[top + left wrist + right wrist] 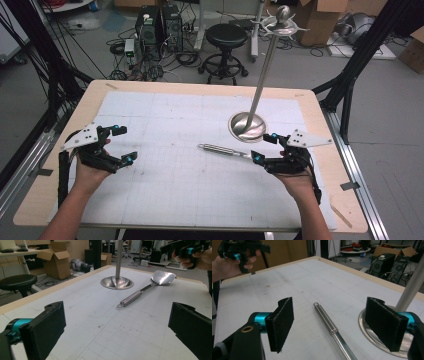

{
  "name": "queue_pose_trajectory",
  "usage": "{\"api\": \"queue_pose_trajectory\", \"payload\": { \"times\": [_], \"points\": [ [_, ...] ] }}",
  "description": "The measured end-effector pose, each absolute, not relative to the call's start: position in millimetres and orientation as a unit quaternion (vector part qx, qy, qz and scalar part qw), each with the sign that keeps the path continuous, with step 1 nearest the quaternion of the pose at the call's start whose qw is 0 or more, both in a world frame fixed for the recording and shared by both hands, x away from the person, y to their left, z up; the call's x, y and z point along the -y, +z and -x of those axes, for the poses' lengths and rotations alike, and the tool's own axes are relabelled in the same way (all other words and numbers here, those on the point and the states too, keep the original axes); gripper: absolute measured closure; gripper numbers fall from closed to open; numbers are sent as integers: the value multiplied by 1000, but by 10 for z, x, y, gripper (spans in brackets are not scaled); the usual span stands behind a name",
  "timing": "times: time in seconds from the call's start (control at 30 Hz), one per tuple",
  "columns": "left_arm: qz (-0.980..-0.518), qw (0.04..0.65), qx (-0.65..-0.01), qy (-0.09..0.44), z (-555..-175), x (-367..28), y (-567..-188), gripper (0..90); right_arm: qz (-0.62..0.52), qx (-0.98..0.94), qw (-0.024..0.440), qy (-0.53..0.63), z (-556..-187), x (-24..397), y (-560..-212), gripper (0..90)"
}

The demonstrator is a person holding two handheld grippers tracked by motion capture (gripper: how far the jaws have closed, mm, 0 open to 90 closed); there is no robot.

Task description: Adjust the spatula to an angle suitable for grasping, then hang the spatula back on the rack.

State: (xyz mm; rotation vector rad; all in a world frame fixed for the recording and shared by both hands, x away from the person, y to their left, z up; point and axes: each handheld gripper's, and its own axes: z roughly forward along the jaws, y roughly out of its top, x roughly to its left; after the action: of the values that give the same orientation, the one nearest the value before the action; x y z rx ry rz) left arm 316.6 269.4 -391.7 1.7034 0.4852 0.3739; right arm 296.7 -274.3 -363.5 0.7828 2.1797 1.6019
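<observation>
1. Landmark: the stand (247, 126), a round steel base with an upright pole, sits on the counter (165, 95) toward its far right. All places below are given from it.
2. The spatula (142, 291) lies flat on the counter just beside the stand base, on the near side. Its handle points away from the base toward the counter's middle, so the handle is free to grasp.
3. Right hand-held gripper (264, 148): jaws spread wide, pinching nothing. It hovers just beside the stand base, with the spatula shaft running between the two pads and no pad pressing on it. Judged purpose: aligned along the shaft for a grasp or just after a release.
4. Left hand-held gripper (123, 144): jaws spread, holding nothing. It is well apart from the stand, at the counter's left, aimed toward the spatula. Judged purpose: parked clear of the working side.
</observation>
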Motion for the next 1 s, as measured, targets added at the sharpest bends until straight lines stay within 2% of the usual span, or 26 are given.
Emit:
{"api": "queue_pose_trajectory", "payload": {
  "times": [0.43, 1.0],
  "points": [
    [-742, 613, -214, 164, -3176, -2696, -3927, 17, -264, -773, 166, 553, -2974, 2721, -3664, 156],
    [-733, 624, -214, 164, -3159, -2723, -3901, 17, -272, -780, 168, 538, -2999, 2703, -3674, 155]
  ]
}}
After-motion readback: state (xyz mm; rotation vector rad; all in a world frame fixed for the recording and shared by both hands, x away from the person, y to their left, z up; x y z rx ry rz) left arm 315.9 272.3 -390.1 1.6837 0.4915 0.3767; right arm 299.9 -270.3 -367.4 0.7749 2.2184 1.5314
